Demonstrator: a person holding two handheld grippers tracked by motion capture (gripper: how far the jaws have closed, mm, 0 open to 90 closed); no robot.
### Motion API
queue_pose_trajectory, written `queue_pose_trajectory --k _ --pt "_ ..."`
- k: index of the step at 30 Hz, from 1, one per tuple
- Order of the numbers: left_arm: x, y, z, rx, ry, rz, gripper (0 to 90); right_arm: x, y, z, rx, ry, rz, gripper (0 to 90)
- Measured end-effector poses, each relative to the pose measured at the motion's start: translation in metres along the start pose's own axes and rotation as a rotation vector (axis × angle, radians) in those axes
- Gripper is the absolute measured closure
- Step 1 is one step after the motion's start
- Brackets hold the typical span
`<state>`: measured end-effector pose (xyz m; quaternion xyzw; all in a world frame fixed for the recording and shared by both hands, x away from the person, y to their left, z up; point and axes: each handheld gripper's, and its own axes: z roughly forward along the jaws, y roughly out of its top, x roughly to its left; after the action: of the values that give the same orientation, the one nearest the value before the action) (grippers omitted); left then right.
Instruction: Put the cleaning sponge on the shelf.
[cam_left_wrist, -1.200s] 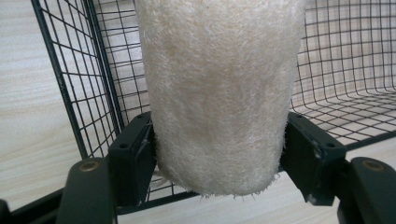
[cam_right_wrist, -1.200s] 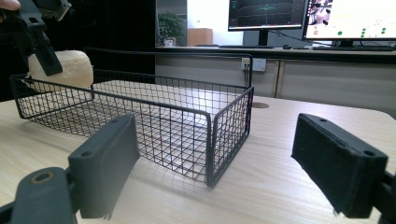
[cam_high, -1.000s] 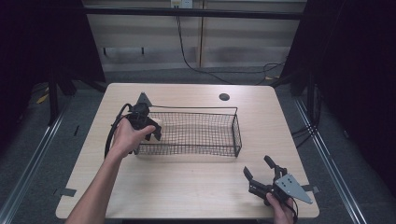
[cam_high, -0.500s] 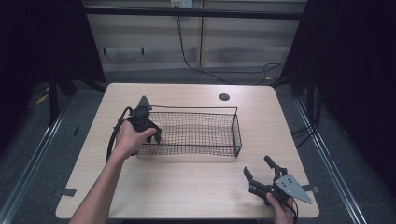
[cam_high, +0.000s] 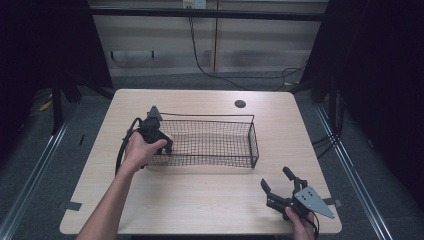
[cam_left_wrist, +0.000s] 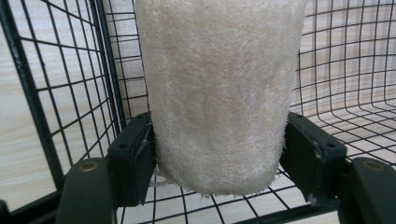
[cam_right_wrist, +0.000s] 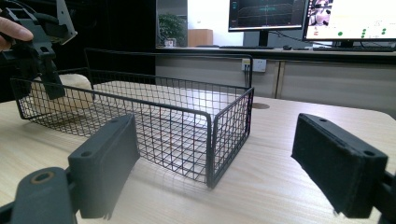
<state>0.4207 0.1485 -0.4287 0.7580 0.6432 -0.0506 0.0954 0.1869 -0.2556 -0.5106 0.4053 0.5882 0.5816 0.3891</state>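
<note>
From above, your left gripper (cam_high: 159, 140) sits at the wire basket's (cam_high: 252, 137) left end. In its own view, the jaws clamp a cream fibrous pad (cam_left_wrist: 217, 93) inside the basket. Your right gripper (cam_right_wrist: 229, 163) rests wide open, well apart.
</note>
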Motion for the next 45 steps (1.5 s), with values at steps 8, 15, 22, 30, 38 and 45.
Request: queue_pose_trajectory --k 8,15,22,30,38,45 --pt "-0.001 0.0 0.002 0.008 0.001 0.01 31.6 0.0 0.0 0.0 0.0 0.0 0.002 13.8" --pt "-0.003 0.001 0.005 0.014 0.002 0.017 31.5 0.0 0.0 0.0 0.0 0.001 0.002 13.8" --pt "-0.004 0.002 0.006 0.029 0.003 0.02 31.3 0.0 0.0 0.0 0.001 0.002 0.0 13.8" --pt "-0.006 0.003 0.009 0.04 0.024 0.03 31.1 0.0 0.0 0.0 0.0 0.004 0.002 13.8" --pt "-0.008 0.004 0.01 0.044 0.028 0.04 30.0 0.0 0.0 0.0 0.0 0.003 -0.001 13.8" --pt "-0.008 0.004 0.011 0.049 0.018 0.055 27.0 0.0 0.0 0.0 0.0 0.005 -0.001 13.8"
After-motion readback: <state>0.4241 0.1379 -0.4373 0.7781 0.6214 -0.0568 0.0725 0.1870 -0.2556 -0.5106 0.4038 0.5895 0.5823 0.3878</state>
